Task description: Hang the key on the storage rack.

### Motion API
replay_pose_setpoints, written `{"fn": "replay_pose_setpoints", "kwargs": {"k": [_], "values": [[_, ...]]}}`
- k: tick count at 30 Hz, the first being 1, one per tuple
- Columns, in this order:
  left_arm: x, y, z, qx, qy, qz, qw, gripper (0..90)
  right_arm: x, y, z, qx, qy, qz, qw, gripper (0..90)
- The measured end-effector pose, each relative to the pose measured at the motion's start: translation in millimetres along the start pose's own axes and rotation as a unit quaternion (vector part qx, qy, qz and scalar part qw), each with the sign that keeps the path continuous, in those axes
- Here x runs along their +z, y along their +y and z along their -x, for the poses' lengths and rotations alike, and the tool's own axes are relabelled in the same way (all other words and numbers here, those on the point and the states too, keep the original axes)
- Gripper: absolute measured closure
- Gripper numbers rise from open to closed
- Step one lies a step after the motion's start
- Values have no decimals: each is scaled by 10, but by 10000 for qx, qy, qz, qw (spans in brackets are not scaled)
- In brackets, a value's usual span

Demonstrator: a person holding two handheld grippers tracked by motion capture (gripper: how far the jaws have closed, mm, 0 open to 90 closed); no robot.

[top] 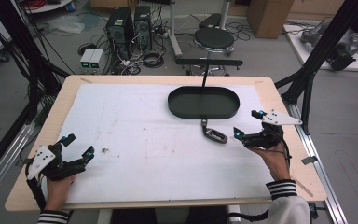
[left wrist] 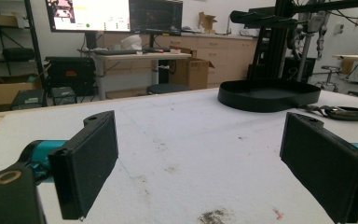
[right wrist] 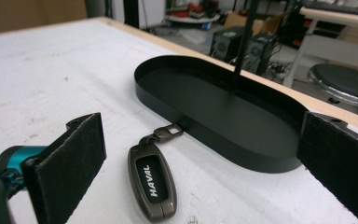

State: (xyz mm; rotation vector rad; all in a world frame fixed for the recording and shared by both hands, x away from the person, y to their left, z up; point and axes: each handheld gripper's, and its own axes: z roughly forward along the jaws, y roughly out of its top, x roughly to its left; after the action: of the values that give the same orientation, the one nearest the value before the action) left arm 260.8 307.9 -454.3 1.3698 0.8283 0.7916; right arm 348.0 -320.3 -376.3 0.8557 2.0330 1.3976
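Our right claw (top: 248, 125) hangs with its jaws spread wide and nothing between them, and the key fob (top: 215, 136) lies just ahead of it on the white mat (top: 135, 135), to its left as the high view shows it. In the right gripper view the fob (right wrist: 152, 186) sits low between the two black pads, nearer the left pad (right wrist: 70, 163) than the right one, so we judge the claw is aimed a little off to one side of it. The fob's long axis runs roughly away from the claw and toward the tray (right wrist: 223, 116), with its metal clasp (right wrist: 164, 133) at the far end, almost touching the tray wall. That matters for us: the pads stand on either side of the long axis, so a close would take the fob across its narrow width, which we think is the better hold. The tray (top: 203, 102) lies just beyond the fob, empty as far as we can see. Our left claw (top: 77, 148) is also open and empty, well apart from the fob, which shows far off to its right front (left wrist: 345, 113). The right hand (top: 272, 158) is plainly the nearer one.
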Motion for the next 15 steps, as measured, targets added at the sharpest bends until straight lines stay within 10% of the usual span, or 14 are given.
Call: {"fn": "replay_pose_setpoints", "kwargs": {"k": [15], "values": [[-1, 0, -1, 23, -5, -4, 10000, 117, 231, 305, 78, -269, 393, -736, 9961, 3]]}}
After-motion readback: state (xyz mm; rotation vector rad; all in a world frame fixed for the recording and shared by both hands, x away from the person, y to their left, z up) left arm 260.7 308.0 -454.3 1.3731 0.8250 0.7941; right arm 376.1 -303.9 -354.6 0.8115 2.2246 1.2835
